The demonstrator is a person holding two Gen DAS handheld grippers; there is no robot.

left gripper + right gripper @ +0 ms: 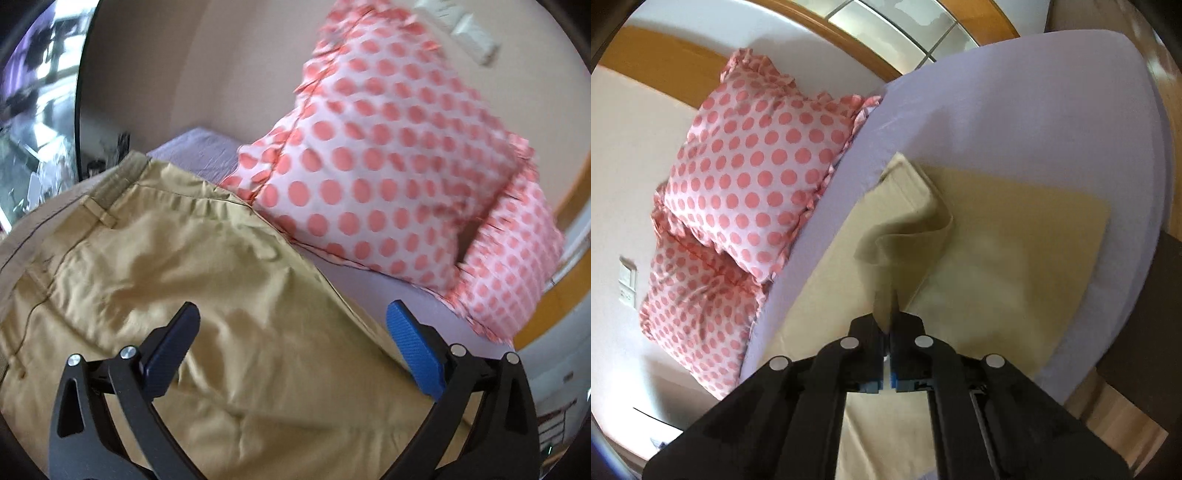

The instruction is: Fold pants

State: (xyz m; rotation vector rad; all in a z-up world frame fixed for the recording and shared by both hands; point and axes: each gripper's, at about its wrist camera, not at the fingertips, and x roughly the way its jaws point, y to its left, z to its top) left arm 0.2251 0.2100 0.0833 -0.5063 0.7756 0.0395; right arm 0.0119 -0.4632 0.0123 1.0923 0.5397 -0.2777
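Tan pants point(155, 258) lie on a lilac bed sheet point(388, 295); the waistband with belt loops is at the upper left in the left wrist view. My left gripper point(291, 321) is open and empty, hovering over the seat of the pants. In the right wrist view my right gripper point(885, 295) is shut on a pinched fold of the pants point(997, 258) and lifts the leg end point(905, 206) off the rest of the pants lying flat on the sheet point(1015, 122).
Two pink polka-dot pillows point(369, 166) point(750, 166) lean against the beige wall at the head of the bed. A wooden bed frame point(879, 48) and wooden floor point(1108, 413) edge the mattress. A dark-framed mirror point(37, 110) stands at left.
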